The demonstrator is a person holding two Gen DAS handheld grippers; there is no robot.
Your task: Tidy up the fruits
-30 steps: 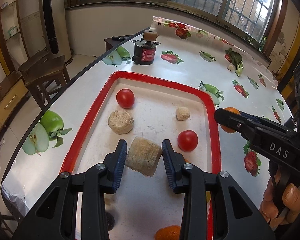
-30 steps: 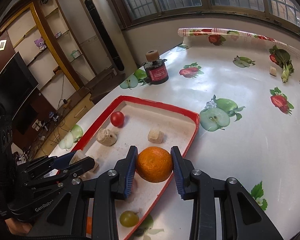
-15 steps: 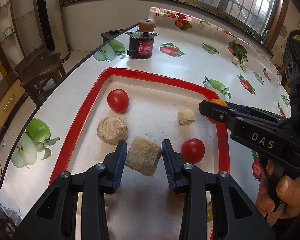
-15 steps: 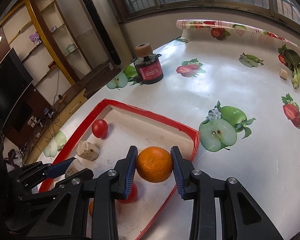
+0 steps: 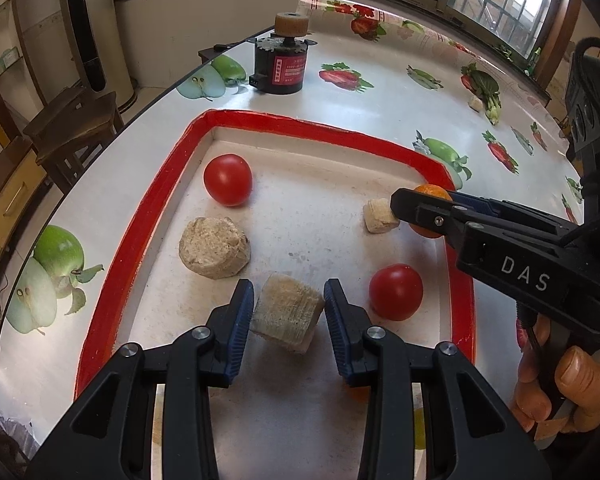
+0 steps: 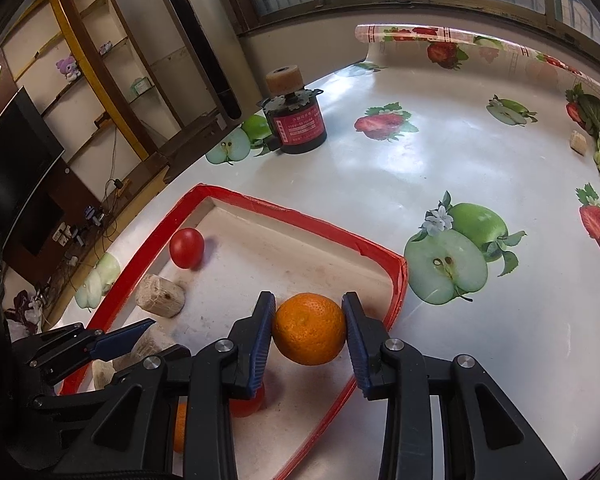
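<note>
My left gripper (image 5: 288, 304) is shut on a tan fibrous block (image 5: 287, 312) and holds it over the red-rimmed tray (image 5: 308, 128). My right gripper (image 6: 309, 330) is shut on an orange (image 6: 309, 330) and holds it above the tray's far right corner (image 6: 396, 268). The orange also shows in the left wrist view (image 5: 430, 194), behind the right gripper's fingers. Two red tomatoes (image 5: 228, 179) (image 5: 396, 292), a round tan block (image 5: 214, 247) and a small tan block (image 5: 378, 216) lie in the tray.
A black and red motor (image 5: 280, 68) topped by a tan roller stands on the fruit-print tablecloth beyond the tray. A small tan piece (image 6: 579, 142) lies far right. Another orange (image 6: 179, 426) lies partly hidden under the right gripper. Wooden chairs (image 5: 72, 124) stand left of the table.
Both grippers have moved forward over the tray with their loads. The orange has gone from the tray's right rim to above its far right corner.
</note>
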